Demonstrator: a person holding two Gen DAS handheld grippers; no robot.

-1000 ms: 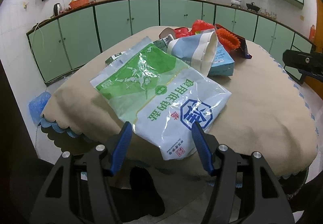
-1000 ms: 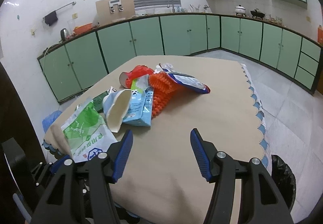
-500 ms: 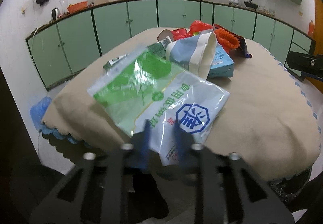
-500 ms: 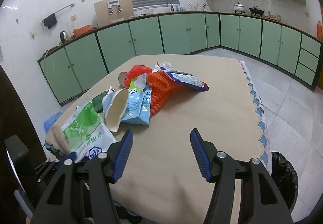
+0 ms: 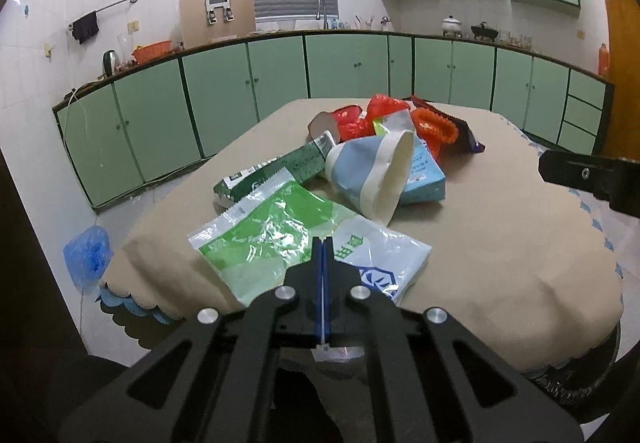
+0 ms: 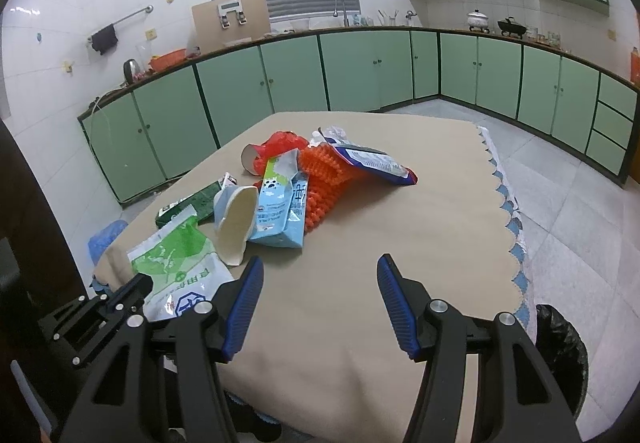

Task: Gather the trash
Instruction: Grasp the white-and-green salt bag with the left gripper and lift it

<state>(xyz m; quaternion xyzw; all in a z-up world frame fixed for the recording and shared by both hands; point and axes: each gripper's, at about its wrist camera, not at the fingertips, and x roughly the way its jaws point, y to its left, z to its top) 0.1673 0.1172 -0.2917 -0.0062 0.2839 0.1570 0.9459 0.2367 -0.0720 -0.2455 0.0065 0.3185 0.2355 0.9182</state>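
Since a second ago, left claw (image 5: 322, 243) snapped together on the green-and-white plastic bag (image 5: 280, 239) at the bench (image 5: 500, 235) edge, crushed blue paper cup (image 5: 372, 171) just behind; right claw (image 6: 318, 275) fingers apart, nothing between.

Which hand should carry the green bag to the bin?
Left. The left gripper is already shut on the green bag at the table edge. The right gripper hangs open with nothing in it. The bin sits low on the right.
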